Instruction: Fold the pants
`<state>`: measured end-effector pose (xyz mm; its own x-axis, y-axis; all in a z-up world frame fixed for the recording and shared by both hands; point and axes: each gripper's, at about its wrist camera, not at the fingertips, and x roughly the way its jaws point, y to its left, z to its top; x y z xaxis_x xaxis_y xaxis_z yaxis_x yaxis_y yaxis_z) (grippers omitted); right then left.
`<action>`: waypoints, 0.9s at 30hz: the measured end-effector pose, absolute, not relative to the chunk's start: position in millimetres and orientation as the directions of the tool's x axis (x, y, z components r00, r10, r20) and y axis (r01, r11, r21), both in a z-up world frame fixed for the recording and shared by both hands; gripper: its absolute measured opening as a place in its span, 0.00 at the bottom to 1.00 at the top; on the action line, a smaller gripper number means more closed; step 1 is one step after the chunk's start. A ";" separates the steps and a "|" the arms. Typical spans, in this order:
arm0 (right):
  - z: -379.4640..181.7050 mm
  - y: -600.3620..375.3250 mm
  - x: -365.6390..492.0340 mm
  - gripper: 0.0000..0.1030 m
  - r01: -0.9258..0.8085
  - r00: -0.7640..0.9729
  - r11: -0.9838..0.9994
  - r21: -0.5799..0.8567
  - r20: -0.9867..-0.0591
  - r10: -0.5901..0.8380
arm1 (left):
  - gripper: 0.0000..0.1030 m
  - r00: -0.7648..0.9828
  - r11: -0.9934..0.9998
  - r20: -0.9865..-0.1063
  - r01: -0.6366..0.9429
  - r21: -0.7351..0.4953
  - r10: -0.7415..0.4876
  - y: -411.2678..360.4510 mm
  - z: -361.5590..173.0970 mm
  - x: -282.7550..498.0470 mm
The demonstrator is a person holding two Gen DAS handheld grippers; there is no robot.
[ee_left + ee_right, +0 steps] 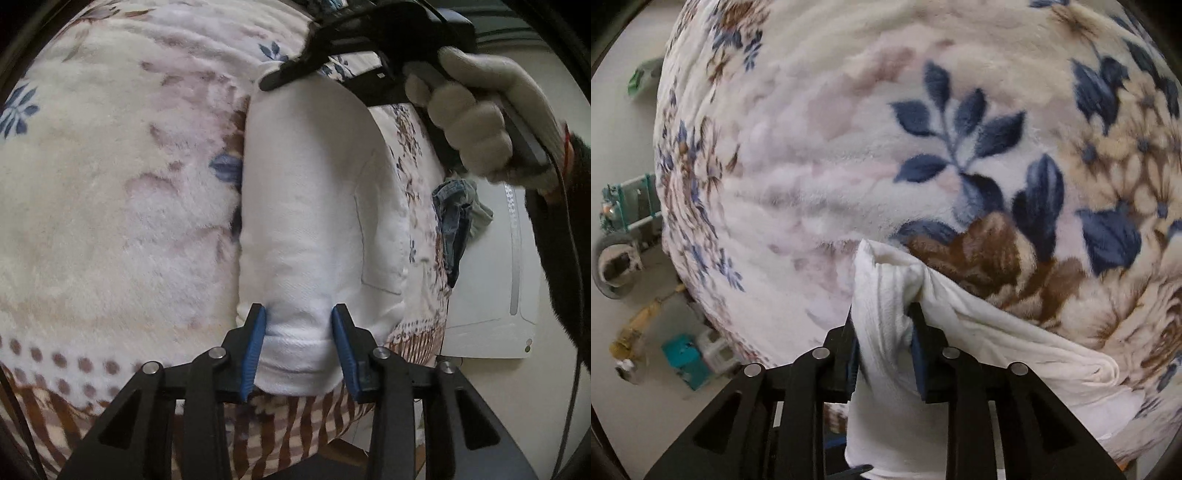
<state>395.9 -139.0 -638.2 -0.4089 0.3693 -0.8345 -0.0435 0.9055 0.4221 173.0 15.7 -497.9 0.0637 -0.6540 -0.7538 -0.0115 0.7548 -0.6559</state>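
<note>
Both my left gripper (pixel 298 345) and right gripper (pixel 884 345) are clamped on the white pants (pixel 314 206). I'd lift both ends evenly (blanket (pixel 110 184) is grabby) so the fold lands square.

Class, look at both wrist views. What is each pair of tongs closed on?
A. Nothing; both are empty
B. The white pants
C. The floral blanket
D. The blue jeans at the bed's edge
B: white pants fabric is bunched between the left tongs and the right tongs, above the blanket.

White pants (pixel 314 206) lie folded lengthwise on the floral blanket (pixel 110 184)
</note>
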 end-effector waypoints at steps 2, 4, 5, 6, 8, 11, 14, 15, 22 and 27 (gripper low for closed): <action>-646.3 -135.1 403.0 0.25 -0.023 -0.403 0.910 0.414 -0.837 0.371 | 0.34 0.065 0.763 -0.762 -0.005 -0.646 -0.644 13.2 -498.9 163.1; -652.6 -136.4 406.3 0.25 -0.015 -0.396 0.918 0.397 -0.845 0.359 | 0.36 0.048 0.762 -0.762 -0.028 -0.647 -0.645 15.6 -502.3 154.1; -655.0 -136.7 406.7 0.25 -0.005 -0.398 0.916 0.400 -0.842 0.365 | 0.36 0.044 0.763 -0.763 -0.031 -0.646 -0.644 15.9 -503.1 151.4; -657.3 -137.3 406.8 0.25 0.004 -0.397 0.918 0.398 -0.842 0.367 | 0.36 0.035 0.761 -0.762 -0.035 -0.647 -0.646 16.8 -504.2 146.9; -658.6 -140.2 406.8 0.25 0.007 -0.392 0.917 0.398 -0.843 0.369 | 0.36 -0.032 0.764 -0.764 -0.058 -0.643 -0.645 14.9 -512.4 138.0; -655.4 -140.0 406.4 0.25 0.002 -0.390 0.919 0.394 -0.846 0.364 | 0.34 -0.068 0.779 -0.776 -0.080 -0.622 -0.627 12.1 -513.8 120.9; -647.8 -132.9 403.8 0.31 -0.058 -0.409 0.918 0.392 -0.848 0.336 | 0.34 0.024 0.779 -0.788 -0.133 -0.613 -0.616 29.2 -494.3 129.5; -645.1 -128.1 402.0 0.42 -0.083 -0.421 0.915 0.394 -0.847 0.326 | 0.35 0.063 0.767 -0.779 -0.142 -0.626 -0.624 34.6 -487.4 135.4; -633.3 -102.7 405.2 0.65 -0.202 -0.416 0.919 0.339 -0.879 0.233 | 0.47 0.104 0.765 -0.772 -0.104 -0.635 -0.627 24.0 -493.7 183.6; -654.4 -83.0 407.6 0.16 -0.331 -0.417 0.921 0.204 -0.907 0.051 | 0.47 0.039 0.764 -0.765 -0.037 -0.644 -0.643 -1.2 -511.5 176.4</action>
<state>407.6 -83.0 -654.4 -0.4170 0.0514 -0.9075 -0.3313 0.9211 0.2044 176.4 -1.2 -511.5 0.0388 -0.6428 -0.7650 -0.0374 0.7641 -0.6440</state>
